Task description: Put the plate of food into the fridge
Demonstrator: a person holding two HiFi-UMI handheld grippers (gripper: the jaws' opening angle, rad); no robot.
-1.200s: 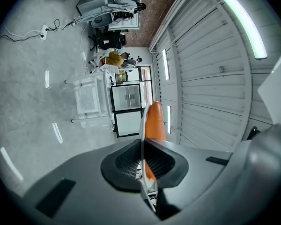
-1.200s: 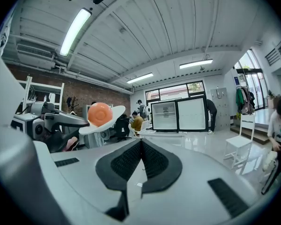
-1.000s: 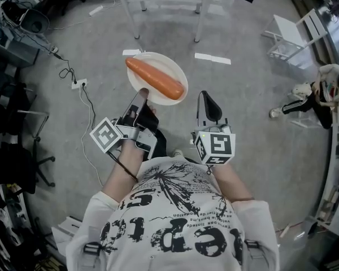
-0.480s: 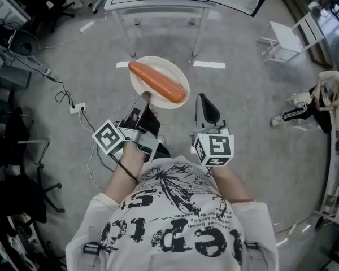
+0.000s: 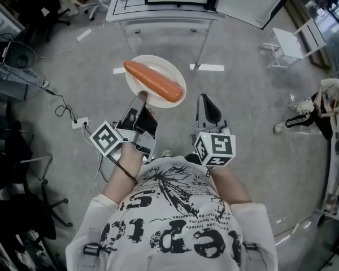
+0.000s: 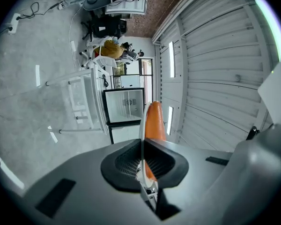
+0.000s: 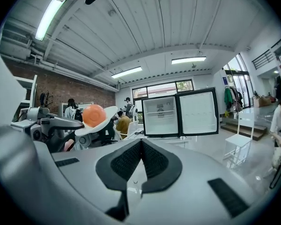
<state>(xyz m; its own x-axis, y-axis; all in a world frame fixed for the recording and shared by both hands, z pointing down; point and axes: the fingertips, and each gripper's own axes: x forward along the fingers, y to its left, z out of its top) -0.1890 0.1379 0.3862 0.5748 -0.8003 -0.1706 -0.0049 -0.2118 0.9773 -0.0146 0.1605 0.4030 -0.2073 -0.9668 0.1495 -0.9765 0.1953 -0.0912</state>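
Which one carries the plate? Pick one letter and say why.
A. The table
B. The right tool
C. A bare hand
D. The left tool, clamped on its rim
D: the left tool has its jaws shut on the near rim of the plate, holding it up over the floor, while the right tool is shut on nothing beside it.

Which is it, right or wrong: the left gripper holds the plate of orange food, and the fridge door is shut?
Wrong on the door: the fridge door stands open, as the right gripper view shows. The left gripper does hold the plate of orange food.
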